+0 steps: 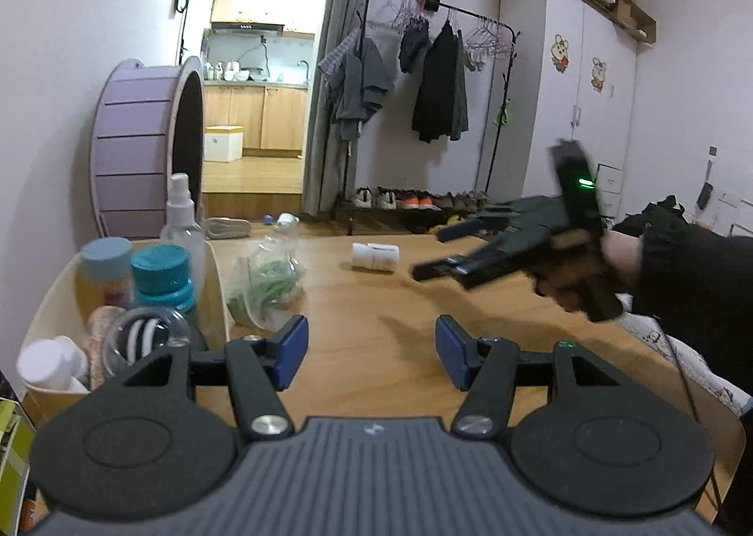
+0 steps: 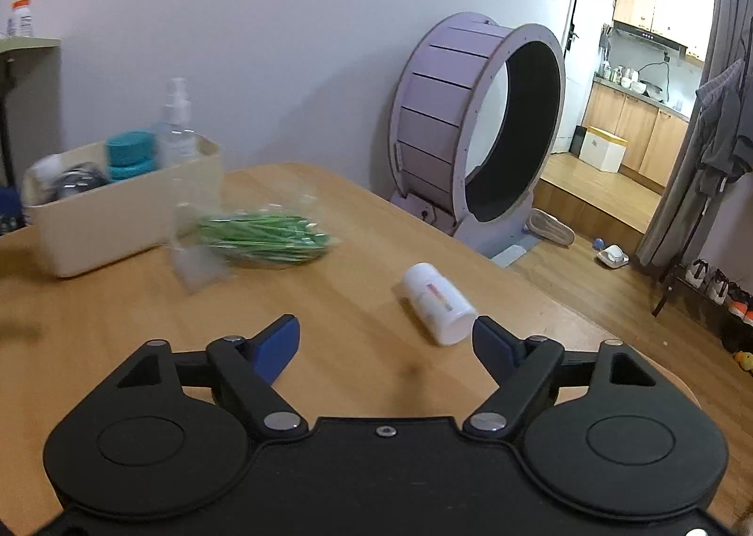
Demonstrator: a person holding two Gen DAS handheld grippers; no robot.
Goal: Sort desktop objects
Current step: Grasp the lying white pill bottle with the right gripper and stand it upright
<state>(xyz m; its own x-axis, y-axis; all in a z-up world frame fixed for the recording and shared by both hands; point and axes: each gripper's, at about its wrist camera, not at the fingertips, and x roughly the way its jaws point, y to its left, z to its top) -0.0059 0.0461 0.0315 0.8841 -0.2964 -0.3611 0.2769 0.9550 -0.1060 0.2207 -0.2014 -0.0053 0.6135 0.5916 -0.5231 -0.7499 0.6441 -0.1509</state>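
A pale wooden counter (image 2: 117, 324) with rounded corners was seen in both wrist views, set against a plain white wall. At its far left corner a cream bin (image 2: 122, 216) was placed, holding a teal-capped jar (image 2: 131, 154), a clear spray bottle (image 2: 176, 124) and other small containers. Just beside the bin, a clear bag of green sticks (image 2: 259, 232) was laid flat on the wood. Well apart from it, a white bottle (image 2: 437, 303) was found lying on its side on bare counter, close ahead of the right gripper (image 2: 386, 343).

The jaws of the right gripper were spread wide with nothing between them. The left gripper (image 1: 372, 350) was likewise held above the counter with jaws wide and empty. In the left wrist view the right gripper was seen blurred, gripped by a hand (image 1: 612, 253) in a dark sleeve.

Beyond the counter, a large purple wheel (image 2: 480, 122) was stood on the wooden floor. A clothes rack (image 1: 437, 79) with dark garments, a row of shoes (image 1: 414, 199) beneath it, a white wardrobe (image 1: 564, 89) and a doorway to a kitchen (image 1: 259, 65) were shown behind.
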